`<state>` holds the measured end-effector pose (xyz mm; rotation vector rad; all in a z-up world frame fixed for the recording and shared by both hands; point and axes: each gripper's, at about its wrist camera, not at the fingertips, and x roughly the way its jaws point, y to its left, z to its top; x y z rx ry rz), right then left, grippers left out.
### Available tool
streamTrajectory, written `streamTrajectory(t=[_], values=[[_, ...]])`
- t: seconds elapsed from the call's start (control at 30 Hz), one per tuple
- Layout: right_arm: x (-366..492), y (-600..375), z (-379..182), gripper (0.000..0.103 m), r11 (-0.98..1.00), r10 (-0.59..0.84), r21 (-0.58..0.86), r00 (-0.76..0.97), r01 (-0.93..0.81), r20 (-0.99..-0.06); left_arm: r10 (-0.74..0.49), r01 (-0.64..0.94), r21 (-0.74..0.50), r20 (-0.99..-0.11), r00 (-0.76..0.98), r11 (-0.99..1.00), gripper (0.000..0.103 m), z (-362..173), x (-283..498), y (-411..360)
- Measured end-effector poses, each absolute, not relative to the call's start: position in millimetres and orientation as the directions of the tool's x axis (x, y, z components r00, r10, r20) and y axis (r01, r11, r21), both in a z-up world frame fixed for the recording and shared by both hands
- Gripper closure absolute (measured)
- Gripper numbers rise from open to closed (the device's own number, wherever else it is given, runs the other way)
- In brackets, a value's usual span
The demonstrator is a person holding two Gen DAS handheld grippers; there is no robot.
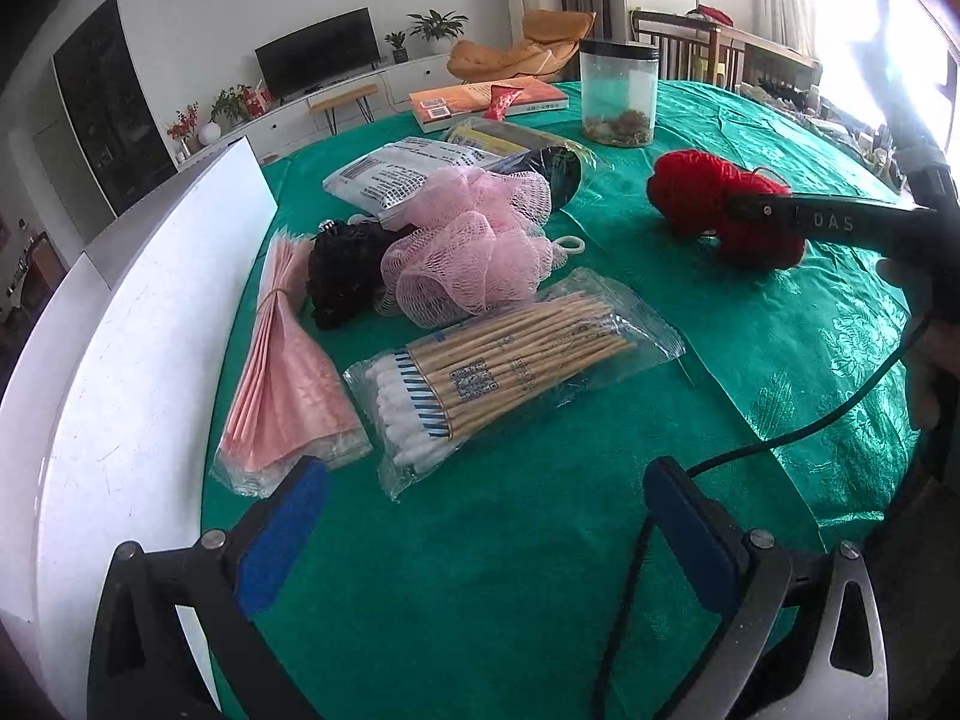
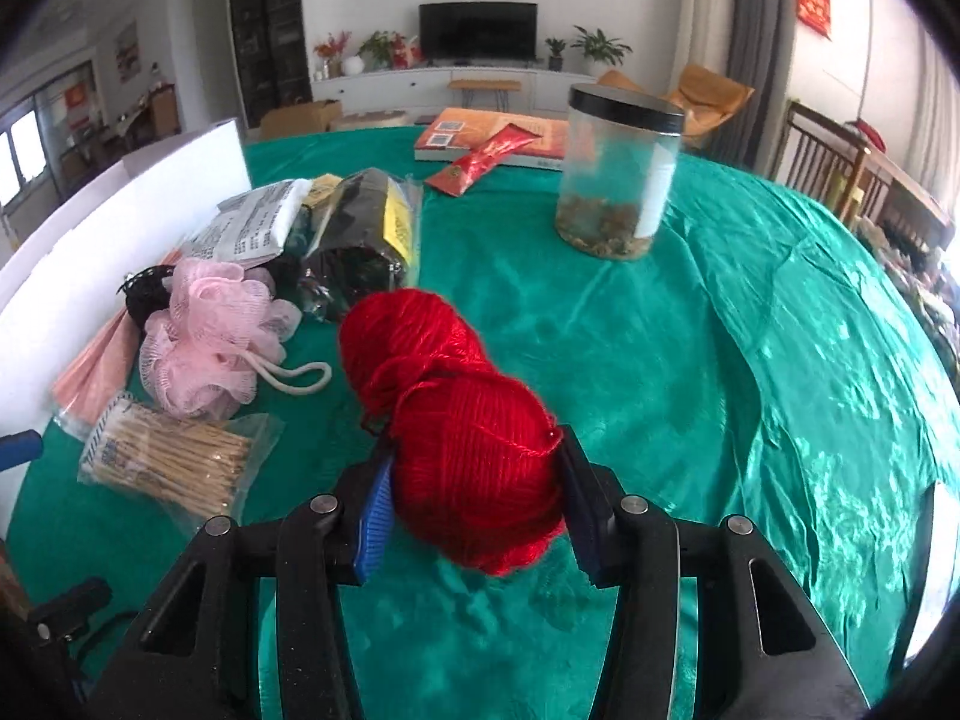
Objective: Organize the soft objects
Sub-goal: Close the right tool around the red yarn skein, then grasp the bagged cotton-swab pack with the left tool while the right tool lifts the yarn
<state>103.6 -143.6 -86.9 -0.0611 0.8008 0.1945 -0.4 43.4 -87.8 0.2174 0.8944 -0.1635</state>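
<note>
Green cloth [image 2: 690,312] is covering the table, wrinkling on the right side. Clear plastic jar [image 2: 621,174] with black lid is standing upright at the far side, brownish bits sitting at its bottom. Orange book [image 2: 510,132] is lying flat beyond it, red foil packet [image 2: 480,162] resting partly on its near edge. White board [image 1: 138,324] is standing along the table's left edge. In the background, dark TV [image 2: 477,30] is sitting on a white cabinet, potted plants flanking it, tan lounge chair [image 1: 522,48] sitting to the right.
</note>
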Motion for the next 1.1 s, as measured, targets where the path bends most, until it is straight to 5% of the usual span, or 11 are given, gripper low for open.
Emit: streamTrajectory(t=[0.2, 0.3, 0.53, 0.6, 0.73, 0.9, 1.1], values=[[102.2, -230.5, -80.4, 0.051, 0.966, 0.069, 0.226, 0.724, 0.123, -0.686, -0.094, 0.362, 0.172, -0.786, 0.611, 0.916, 0.000, -78.2, 8.2, 32.1], [103.7, -243.6, -86.9, 0.048, 0.937, 0.128, 0.319, 0.712, 0.141, -0.690, -0.106, 0.429, 0.214, -0.786, 0.609, 0.878, 0.000, -74.5, 21.9, 28.6], [99.6, -229.0, -84.4, 0.044, 0.956, 0.117, 0.274, 0.716, 0.108, -0.688, -0.067, 0.442, 0.257, -0.801, 0.595, 0.859, 0.000, -93.9, 65.0, 21.9], [97.5, -230.7, -85.4, 0.041, 0.952, 0.125, 0.287, 0.716, 0.110, -0.687, -0.066, 0.468, 0.225, -0.847, 0.527, 0.855, 0.000, -110.2, 72.6, 21.6], [96.6, -240.5, -87.0, 0.036, 0.932, 0.148, 0.338, 0.714, 0.131, -0.684, -0.273, 0.582, -0.033, -0.904, 0.330, 0.812, 0.001, -107.7, 62.0, 25.0], [94.1, -254.0, -86.2, 0.027, 0.892, 0.243, 0.437, 0.694, 0.115, -0.678, -0.233, 0.574, 0.057, -0.878, 0.418, 0.817, 0.000, -94.0, 55.4, 30.3], [106.2, -237.4, -64.2, 0.023, 0.978, 0.189, 0.204, 0.608, -0.045, -0.771, -0.142, 0.579, 0.161, -0.886, 0.442, 0.799, 0.000, -109.6, 67.9, 7.7]])
